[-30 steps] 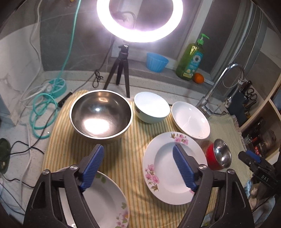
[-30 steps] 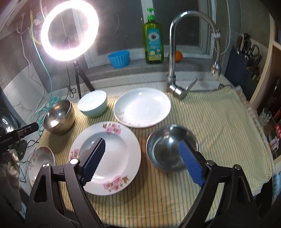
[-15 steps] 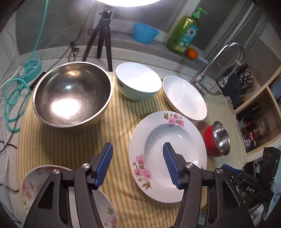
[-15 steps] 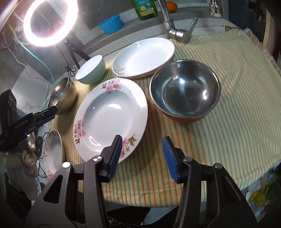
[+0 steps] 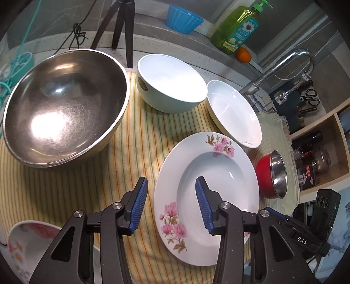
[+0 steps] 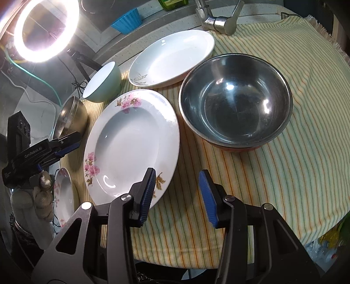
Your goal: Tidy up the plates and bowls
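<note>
A large floral plate [image 5: 210, 174] [image 6: 131, 142] lies on the striped cloth. My left gripper [image 5: 171, 203] is open, its fingers either side of the plate's left rim. My right gripper [image 6: 178, 194] is open at the plate's near right rim. Around the plate stand a big steel bowl [image 5: 63, 104] [image 6: 72, 118], a pale green bowl [image 5: 170, 85] [image 6: 102, 83], a plain white deep plate [image 5: 234, 113] [image 6: 170, 59] and a red steel-lined bowl [image 5: 271, 174] [image 6: 236, 102]. A small floral plate [image 5: 19, 246] [image 6: 63, 192] sits at the left edge.
A ring light [image 6: 46, 28] on a tripod [image 5: 118, 26], a blue cup [image 5: 183, 18], a soap bottle [image 5: 236, 30] and an orange [image 5: 244, 54] stand behind. The tap [image 5: 280, 67] rises at the right. The striped cloth [image 6: 284, 163] hangs over the front edge.
Both grippers have dropped lower and closer to the large floral plate, and their jaws have narrowed from wide open to a smaller gap.
</note>
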Demonstrator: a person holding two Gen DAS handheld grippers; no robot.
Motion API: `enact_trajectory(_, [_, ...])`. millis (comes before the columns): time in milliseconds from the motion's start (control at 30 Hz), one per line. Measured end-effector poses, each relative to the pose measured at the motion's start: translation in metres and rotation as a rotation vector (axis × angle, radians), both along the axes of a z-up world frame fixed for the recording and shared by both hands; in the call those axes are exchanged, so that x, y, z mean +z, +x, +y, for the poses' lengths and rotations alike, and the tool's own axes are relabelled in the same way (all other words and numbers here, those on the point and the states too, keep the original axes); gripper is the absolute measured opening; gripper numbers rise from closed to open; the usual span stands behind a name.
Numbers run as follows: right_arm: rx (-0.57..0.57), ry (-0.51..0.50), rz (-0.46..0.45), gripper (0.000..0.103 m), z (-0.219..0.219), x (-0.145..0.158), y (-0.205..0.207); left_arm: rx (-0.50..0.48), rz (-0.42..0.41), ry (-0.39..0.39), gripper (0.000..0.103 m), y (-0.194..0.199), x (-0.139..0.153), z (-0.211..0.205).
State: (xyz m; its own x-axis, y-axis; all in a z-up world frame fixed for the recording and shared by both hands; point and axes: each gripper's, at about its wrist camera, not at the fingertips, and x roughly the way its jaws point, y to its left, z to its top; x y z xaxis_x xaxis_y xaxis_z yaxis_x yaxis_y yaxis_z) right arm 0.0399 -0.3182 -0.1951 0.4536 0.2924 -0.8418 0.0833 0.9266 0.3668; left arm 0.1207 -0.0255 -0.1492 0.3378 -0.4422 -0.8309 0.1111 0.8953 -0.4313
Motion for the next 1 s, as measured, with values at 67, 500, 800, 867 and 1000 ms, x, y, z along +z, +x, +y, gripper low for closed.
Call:
enact_trajectory(67, [0.001,0.005,0.002,0.044,0.0,-0.001,0.003,-0.007,0.008,0.0,0.04,0.002,-0.003,-0.001])
enact_trajectory(500, [0.014,0.024,0.028,0.031,0.003,-0.01,0.017,-0.007,0.048,-0.028,0.029,0.011,-0.016,0.0])
enact_trajectory(800, [0.018,0.054,0.04,0.021,0.003,-0.015,0.025,-0.019,0.063,-0.026,0.027,0.016,-0.021,-0.003])
enact_trajectory(867, [0.025,0.055,0.04,0.018,0.004,-0.014,0.026,-0.019,0.065,-0.026,0.027,0.016,-0.022,-0.003])
enact_trajectory(1000, [0.03,0.048,0.043,0.018,0.006,-0.014,0.028,-0.023,0.064,-0.026,0.027,0.015,-0.021,-0.002])
